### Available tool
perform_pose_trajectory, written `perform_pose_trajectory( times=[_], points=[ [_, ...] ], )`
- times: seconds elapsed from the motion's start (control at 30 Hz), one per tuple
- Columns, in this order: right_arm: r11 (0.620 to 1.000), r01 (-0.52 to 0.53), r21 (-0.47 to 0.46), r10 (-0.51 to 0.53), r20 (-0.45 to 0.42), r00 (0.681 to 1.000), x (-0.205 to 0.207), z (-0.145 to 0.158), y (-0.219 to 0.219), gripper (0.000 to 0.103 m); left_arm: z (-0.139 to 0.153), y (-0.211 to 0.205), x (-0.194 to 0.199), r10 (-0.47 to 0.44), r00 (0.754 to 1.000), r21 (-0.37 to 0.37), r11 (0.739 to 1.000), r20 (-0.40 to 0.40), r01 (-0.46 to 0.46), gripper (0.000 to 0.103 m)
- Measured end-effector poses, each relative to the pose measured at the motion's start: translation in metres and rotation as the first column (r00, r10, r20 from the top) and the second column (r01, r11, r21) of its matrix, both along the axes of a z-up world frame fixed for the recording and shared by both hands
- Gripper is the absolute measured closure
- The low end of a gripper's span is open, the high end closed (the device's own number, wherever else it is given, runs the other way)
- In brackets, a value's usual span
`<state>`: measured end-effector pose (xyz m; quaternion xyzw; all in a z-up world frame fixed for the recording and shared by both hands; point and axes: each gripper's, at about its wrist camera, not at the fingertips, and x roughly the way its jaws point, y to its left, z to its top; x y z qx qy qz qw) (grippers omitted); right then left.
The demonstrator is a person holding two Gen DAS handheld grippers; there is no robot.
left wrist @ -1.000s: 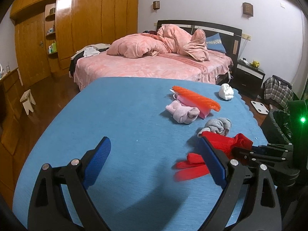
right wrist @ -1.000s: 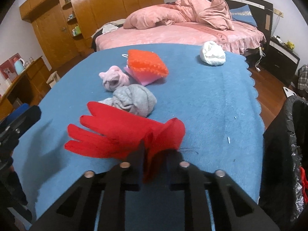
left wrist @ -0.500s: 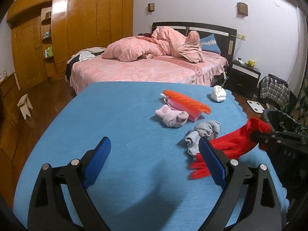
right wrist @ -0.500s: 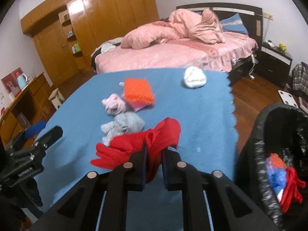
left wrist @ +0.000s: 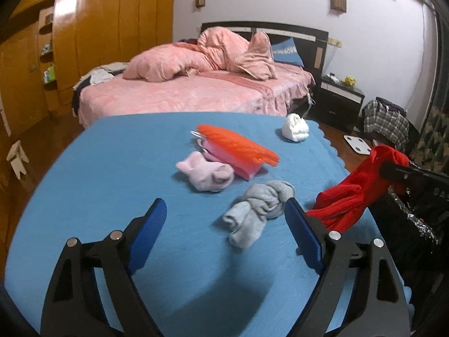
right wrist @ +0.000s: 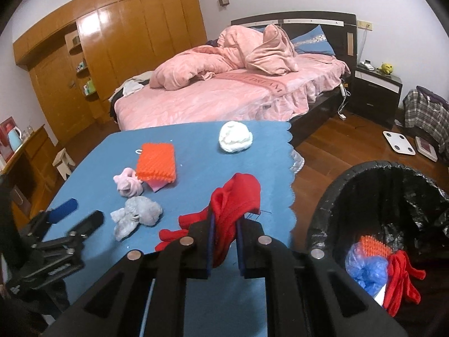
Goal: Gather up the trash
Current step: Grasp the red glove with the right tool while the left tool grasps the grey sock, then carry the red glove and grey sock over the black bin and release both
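My right gripper [right wrist: 224, 220] is shut on a red glove [right wrist: 238, 193], which hangs above the right edge of the blue table [right wrist: 196, 140], beside a black-lined trash bin [right wrist: 322, 210]. The left wrist view shows the glove [left wrist: 356, 188] dangling from that gripper [left wrist: 388, 168]. My left gripper [left wrist: 224, 207] is low over the table and its jaws are closing. A grey sock bundle [left wrist: 261, 207] lies between them near the right pad, and no pad presses on it. Further back are a pink sock [left wrist: 207, 172], an orange brush on a pink sponge [left wrist: 238, 146] and a white wad [left wrist: 294, 127].
The bin holds another red glove [right wrist: 401, 275], a blue bag [right wrist: 364, 269] and an orange brush [right wrist: 373, 245]. Beyond the table stands a pink bed [right wrist: 224, 95]. Wooden wardrobes [right wrist: 112, 42] line the left wall, and a small stool [right wrist: 63, 161] and a white scale [right wrist: 398, 143] sit on the floor.
My right gripper has lifted the red glove off the table and carried it right, up to the bin. My left gripper has moved forward so the grey sock now lies between its jaws.
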<state>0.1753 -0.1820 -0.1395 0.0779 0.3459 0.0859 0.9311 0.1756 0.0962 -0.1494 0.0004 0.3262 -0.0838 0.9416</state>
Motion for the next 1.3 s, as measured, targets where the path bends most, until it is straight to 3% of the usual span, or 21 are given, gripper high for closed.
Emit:
perform_pose_trajectory(
  times=[0.27, 0.37, 0.6, 0.63, 1.07, 1.3],
  points=[
    [1.0, 0.004, 0.008, -0.004, -0.008, 1.0, 0.004, -0.004, -0.005, 0.09, -0.017, -0.015, 0.023, -0.025, 0.998, 0.004, 1.0, -0.056, 0.025, 0.029],
    [1.0, 0.004, 0.007, -0.004, -0.008, 1.0, 0.003, -0.004, -0.005, 0.09, -0.024, -0.018, 0.03, -0.039, 0.994, -0.001, 0.999, -0.099, 0.039, 0.04],
    [1.0, -0.001, 0.007, 0.001, -0.011, 1.0, 0.004, -0.005, -0.004, 0.09, -0.028, -0.022, 0.034, -0.082, 0.988, -0.023, 0.997, -0.132, 0.08, 0.084],
    [1.0, -0.003, 0.007, 0.003, -0.01, 1.0, 0.003, -0.005, -0.003, 0.09, -0.027, -0.021, 0.033, -0.079, 0.988, -0.031, 0.997, -0.13, 0.076, 0.086],
    [1.0, -0.017, 0.018, 0.016, 0.038, 0.999, -0.007, 0.017, 0.002, 0.09, 0.029, -0.018, 0.001, -0.059, 0.998, -0.046, 0.997, 0.007, 0.059, 0.088],
    [1.0, -0.024, 0.014, 0.023, 0.081, 0.996, -0.017, 0.04, 0.002, 0.09, 0.053, -0.022, -0.011, -0.052, 0.998, -0.036, 0.998, 0.032, 0.053, 0.088]
  ],
)
